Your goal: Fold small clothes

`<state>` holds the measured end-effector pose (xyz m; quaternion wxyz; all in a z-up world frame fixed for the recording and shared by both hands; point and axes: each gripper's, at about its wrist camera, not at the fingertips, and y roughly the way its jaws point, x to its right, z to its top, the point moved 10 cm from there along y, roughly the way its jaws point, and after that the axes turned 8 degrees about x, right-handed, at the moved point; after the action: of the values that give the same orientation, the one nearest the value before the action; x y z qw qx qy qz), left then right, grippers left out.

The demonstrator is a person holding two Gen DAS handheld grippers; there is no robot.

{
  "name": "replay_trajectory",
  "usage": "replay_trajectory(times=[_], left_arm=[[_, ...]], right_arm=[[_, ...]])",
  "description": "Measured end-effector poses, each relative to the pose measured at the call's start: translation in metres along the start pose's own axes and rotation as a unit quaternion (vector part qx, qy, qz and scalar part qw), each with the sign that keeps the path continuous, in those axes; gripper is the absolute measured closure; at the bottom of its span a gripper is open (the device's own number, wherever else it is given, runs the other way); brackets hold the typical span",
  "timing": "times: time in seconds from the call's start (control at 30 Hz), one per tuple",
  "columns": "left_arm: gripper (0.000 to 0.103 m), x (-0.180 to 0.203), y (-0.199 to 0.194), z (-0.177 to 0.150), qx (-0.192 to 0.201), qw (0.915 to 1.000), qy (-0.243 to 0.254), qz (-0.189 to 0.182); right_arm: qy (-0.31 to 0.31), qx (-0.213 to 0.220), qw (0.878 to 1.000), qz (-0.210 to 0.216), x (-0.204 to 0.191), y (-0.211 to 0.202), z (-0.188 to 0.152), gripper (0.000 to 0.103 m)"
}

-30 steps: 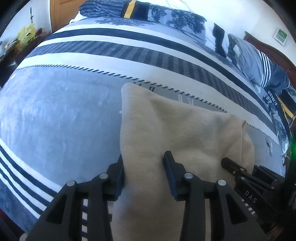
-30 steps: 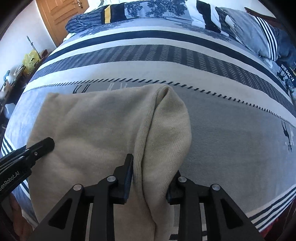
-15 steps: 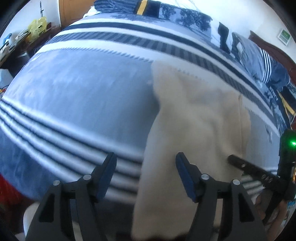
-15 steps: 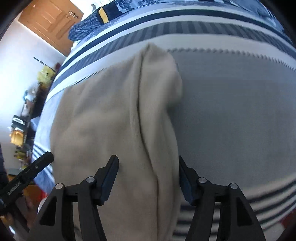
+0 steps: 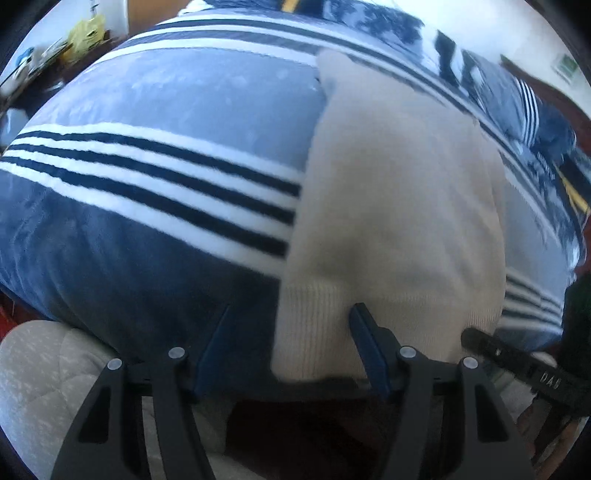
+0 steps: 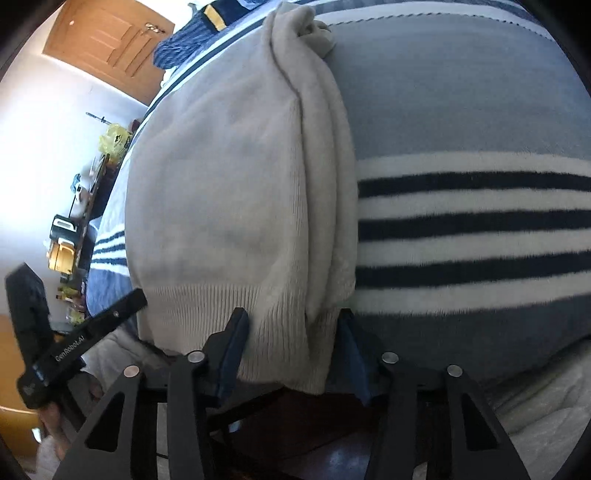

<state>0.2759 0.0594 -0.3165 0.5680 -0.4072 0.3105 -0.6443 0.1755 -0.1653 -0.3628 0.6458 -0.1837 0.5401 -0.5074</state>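
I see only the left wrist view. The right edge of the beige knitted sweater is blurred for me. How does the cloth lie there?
Observer: Along the right edge of the beige knitted sweater, a folded-in strip of the same knit lies on top in long layers.
Operator: Where does the right gripper stand?
Observer: The right gripper straddles the ribbed hem at that corner. Its jaws are closing, with the hem between them.
Operator: Is the far end tidy?
Observer: No, the far end is bunched up.
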Motion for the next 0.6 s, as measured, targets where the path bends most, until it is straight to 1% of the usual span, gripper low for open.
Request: replay_trajectory(times=[0.07, 0.17, 0.4, 0.6], left_arm=[[0.039, 0.0, 0.006, -0.008, -0.009, 0.9999, -0.001, 0.01], [0.039, 0.002, 0.003, -0.007, 0.001, 0.9999, 0.004, 0.016], [0.04, 0.003, -0.002, -0.011, 0.006, 0.9999, 0.004, 0.009], [0.04, 0.004, -0.012, -0.01, 0.03, 0.9985, 0.033, 0.033]], right_arm=[[0.01, 0.007, 1.0, 0.007, 0.002, 0.001, 0.0, 0.05], [0.03, 0.017, 0.999, 0.015, 0.006, 0.002, 0.004, 0.05], [0.026, 0.027, 0.999, -0.001, 0.004, -0.001, 0.001, 0.05], [0.062, 0.039, 0.997, 0.002, 0.008, 0.0, 0.0, 0.05]])
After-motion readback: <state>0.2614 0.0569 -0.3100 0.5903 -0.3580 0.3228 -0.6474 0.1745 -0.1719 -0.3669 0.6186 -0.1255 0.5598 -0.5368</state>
